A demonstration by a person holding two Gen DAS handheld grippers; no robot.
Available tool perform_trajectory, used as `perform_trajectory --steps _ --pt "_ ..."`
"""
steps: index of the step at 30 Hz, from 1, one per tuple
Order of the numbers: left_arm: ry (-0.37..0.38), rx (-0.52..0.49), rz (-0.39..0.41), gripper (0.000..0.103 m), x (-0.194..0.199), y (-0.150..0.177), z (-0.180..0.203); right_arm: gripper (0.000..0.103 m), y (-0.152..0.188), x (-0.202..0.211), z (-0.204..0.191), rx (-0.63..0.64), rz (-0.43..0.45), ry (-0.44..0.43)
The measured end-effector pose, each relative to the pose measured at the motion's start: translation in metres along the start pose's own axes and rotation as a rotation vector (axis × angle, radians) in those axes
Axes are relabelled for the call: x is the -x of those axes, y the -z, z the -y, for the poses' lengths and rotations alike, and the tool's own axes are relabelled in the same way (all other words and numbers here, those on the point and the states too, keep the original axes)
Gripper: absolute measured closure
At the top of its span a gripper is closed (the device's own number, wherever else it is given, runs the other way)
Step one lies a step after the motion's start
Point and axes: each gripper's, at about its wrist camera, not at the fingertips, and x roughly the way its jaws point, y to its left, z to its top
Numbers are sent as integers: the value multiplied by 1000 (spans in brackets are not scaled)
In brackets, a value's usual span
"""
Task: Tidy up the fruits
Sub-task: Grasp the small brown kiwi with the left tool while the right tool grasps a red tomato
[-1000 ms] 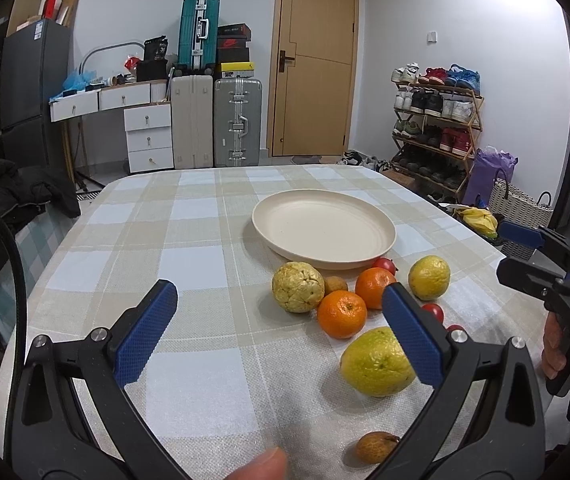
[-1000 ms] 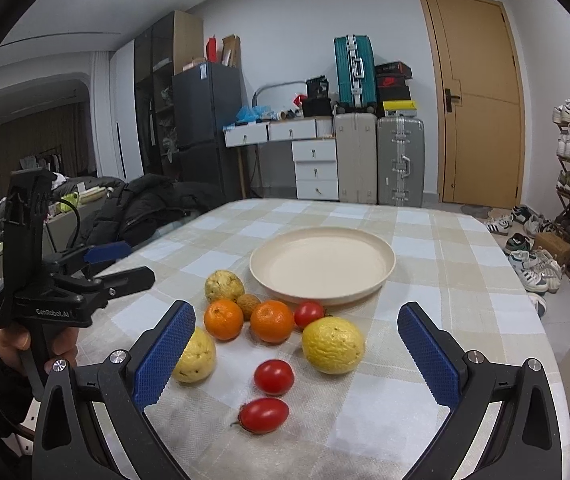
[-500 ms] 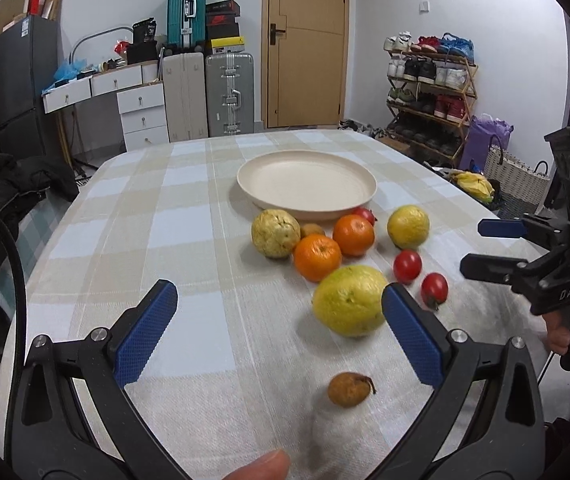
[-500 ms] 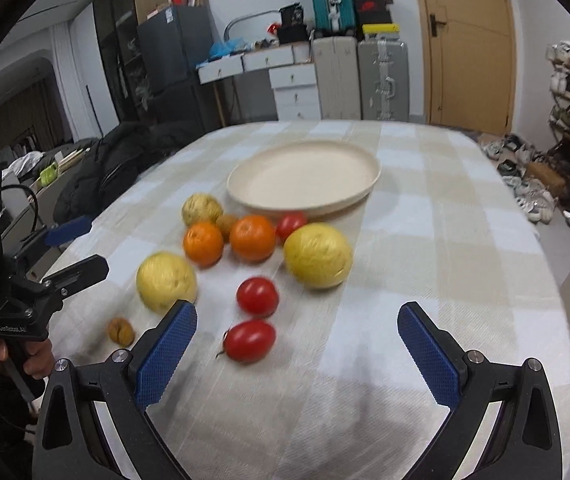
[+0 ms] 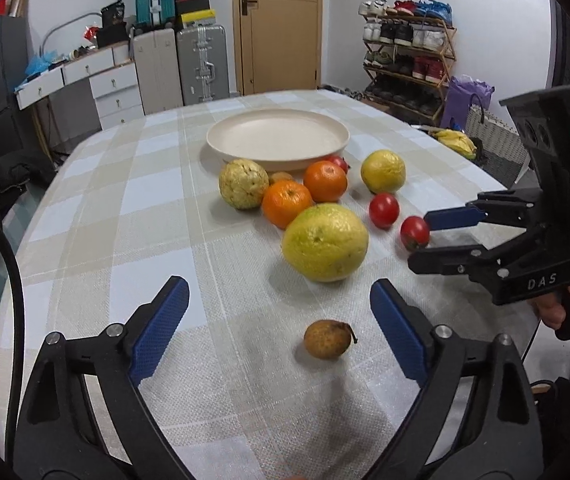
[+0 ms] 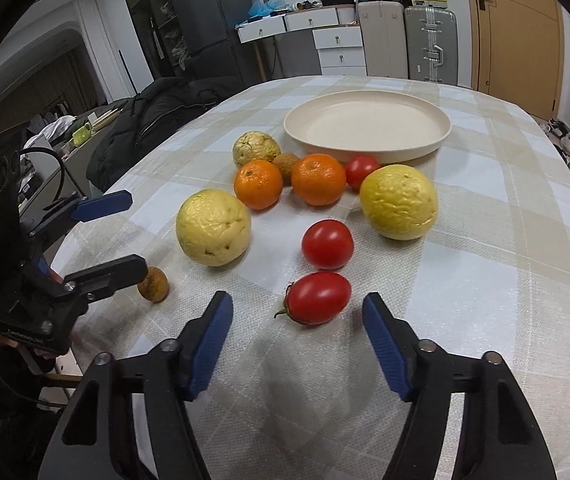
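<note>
A cream plate (image 5: 277, 140) stands empty mid-table. In front of it lie two oranges (image 5: 287, 204), a bumpy yellow fruit (image 5: 244, 184), two yellow citrus (image 5: 325, 242), a round tomato (image 6: 327, 243) and other small fruits. My left gripper (image 5: 277, 292) is closing, and a small brown fruit (image 5: 327, 339) lies between its fingers, untouched. My right gripper (image 6: 296, 304) is also closing around an oval tomato (image 6: 319, 298); its pads stand clear of the tomato on both sides. The right wrist view also shows the left gripper (image 6: 133, 232) beside the brown fruit (image 6: 154, 284).
The checked tablecloth (image 5: 125, 220) covers a rounded table. A dark jacket (image 6: 153, 120) lies past the left edge. Drawers and suitcases (image 5: 201, 64) stand by the far wall, a shoe rack (image 5: 409, 56) to the right. A hand (image 5: 553, 312) holds the right gripper.
Both grippers tilted down and sank toward the table. Both jaws narrowed, the right one far more. The brown fruit now lies between the left fingers and the oval tomato between the right ones.
</note>
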Motion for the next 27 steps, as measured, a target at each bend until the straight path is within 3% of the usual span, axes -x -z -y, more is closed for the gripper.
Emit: perform_trajectory --steps 6,8,11,20,22,27 --pt "45 -32 -63 16 -9 5 4 41 -4 -4 -2 -3 -10 -3" --pt "60 -46 -90 18 -12 7 5 47 -5 -7 -4 12 -18 18" --pt "72 -65 -119 26 -16 10 8 50 -5 -7 -7 20 -18 21" --pt "117 -61 -142 64 -19 13 8 57 -4 -6 -4 10 -16 21" --pt "134 -56 -141 79 -18 13 7 57 -4 -6 -3 6 -15 22" --pt "151 -33 -138 79 -18 11 3 64 -4 -5 -2 2 -12 29"
